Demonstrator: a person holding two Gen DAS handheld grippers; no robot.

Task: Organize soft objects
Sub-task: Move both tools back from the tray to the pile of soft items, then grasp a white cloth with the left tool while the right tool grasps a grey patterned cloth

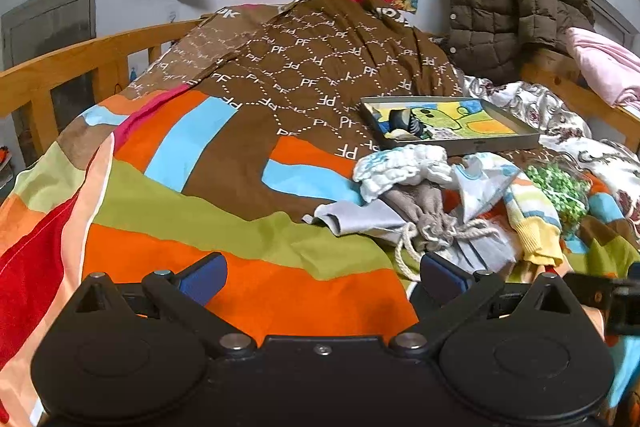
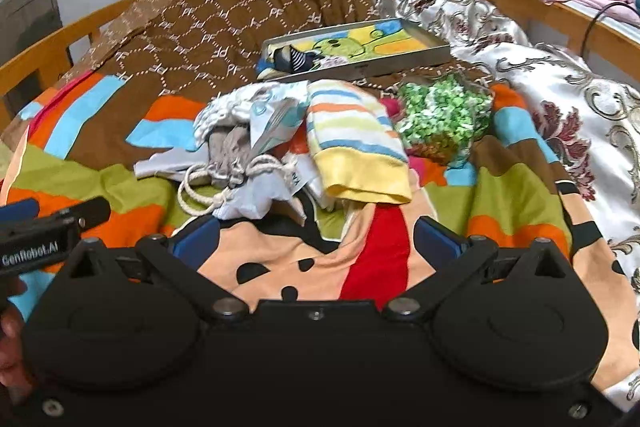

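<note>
Both claws gaping wide and empty, left claw hovering over the striped bedspread, right claw facing the pile of soft clothes lying mid-bed, near the tray

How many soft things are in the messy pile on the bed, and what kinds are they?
Drawstring pouch: 1, grey with a white cord
Striped cloth with a yellow edge: 1
Green and white fluffy thing: 1
White and blue knitted thing: 1
Pale grey cloth: 1
Total: 5 that I can tell apart; others may be hidden underneath.
</note>
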